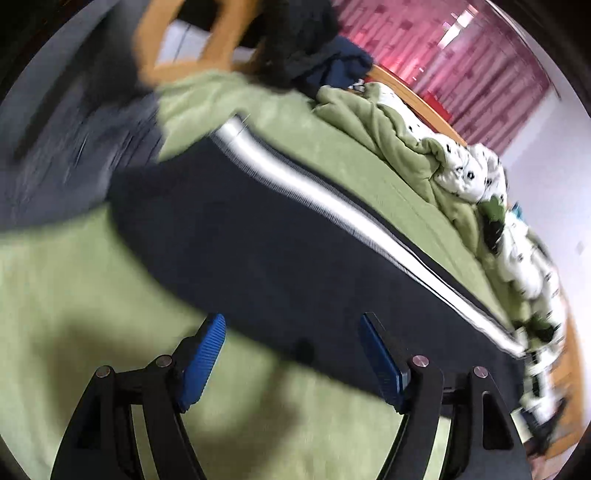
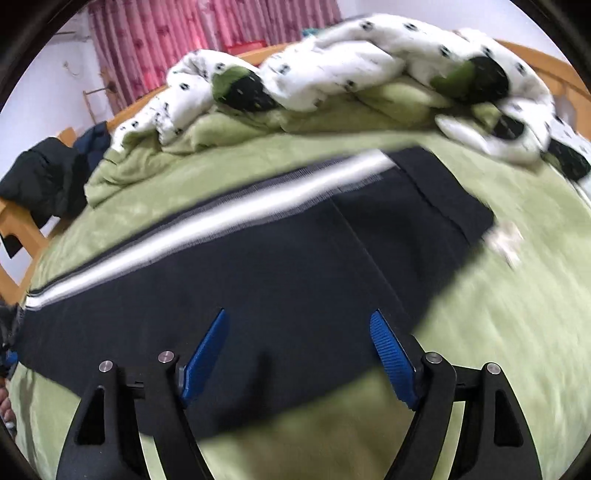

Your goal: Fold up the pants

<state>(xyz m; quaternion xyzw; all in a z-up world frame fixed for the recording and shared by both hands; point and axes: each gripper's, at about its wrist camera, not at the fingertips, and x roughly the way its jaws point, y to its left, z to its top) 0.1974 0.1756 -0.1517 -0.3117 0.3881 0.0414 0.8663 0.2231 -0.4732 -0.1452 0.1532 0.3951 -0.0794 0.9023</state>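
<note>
Dark navy pants [image 1: 258,251] with a white side stripe [image 1: 332,206] lie flat on the green blanket, folded lengthwise. In the right wrist view the pants [image 2: 280,266] fill the middle, the stripe [image 2: 207,229] along their far edge and the waistband end to the right. My left gripper [image 1: 293,325] is open and empty, just above the near edge of the pants. My right gripper [image 2: 297,321] is open and empty over the near edge of the pants. Both views are motion-blurred.
A green blanket [image 2: 498,314] covers the bed. A bunched white-and-green duvet [image 2: 332,62] lies along the far side. Dark clothes [image 2: 44,177] hang on the wooden bed frame [image 1: 417,92]. Pink curtains [image 2: 207,33] are behind.
</note>
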